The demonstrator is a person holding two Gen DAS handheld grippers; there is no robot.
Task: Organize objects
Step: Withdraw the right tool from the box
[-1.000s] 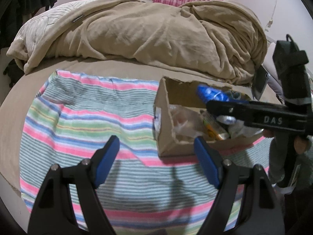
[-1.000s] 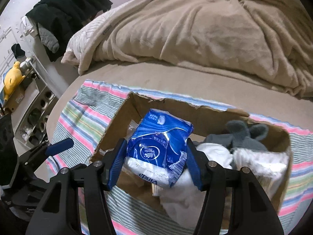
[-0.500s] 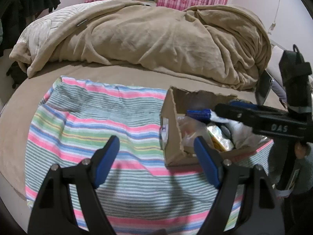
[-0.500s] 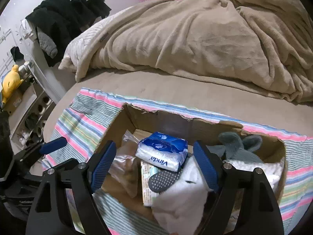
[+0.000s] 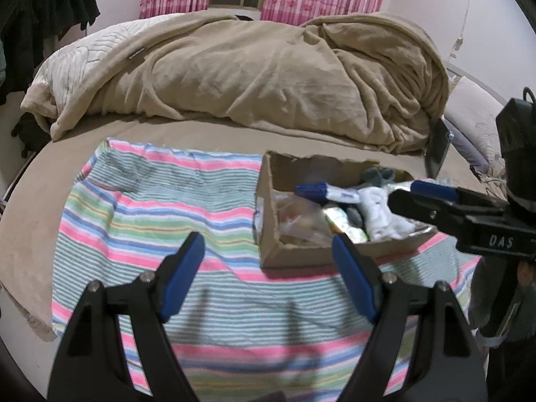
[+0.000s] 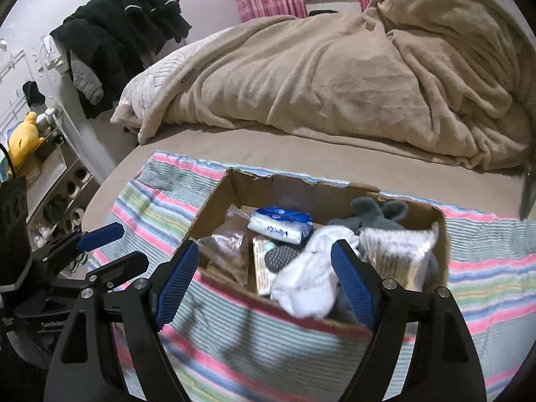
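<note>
A torn cardboard box (image 6: 214, 207) sits on a striped cloth (image 6: 485, 268) on the bed; it also shows in the left wrist view (image 5: 268, 251). Inside lie a blue tissue pack (image 6: 279, 224), white socks (image 6: 308, 284), a grey plush (image 6: 378, 216), a clear bag (image 6: 224, 248) and a white packet (image 6: 398, 251). My right gripper (image 6: 264, 284) is open and empty, just in front of the box. My left gripper (image 5: 268, 278) is open and empty over the cloth, left of the box. The tissue pack also shows in the left wrist view (image 5: 330, 194).
A rumpled beige blanket (image 5: 268, 77) fills the back of the bed. Dark clothes (image 6: 117, 26) hang at the left wall above shelves with a yellow plush (image 6: 23, 134). The striped cloth (image 5: 134, 207) spreads left of the box.
My right gripper opened and let go of the blue tissue pack, which now lies in the box. Both grippers have drawn back from the box.
</note>
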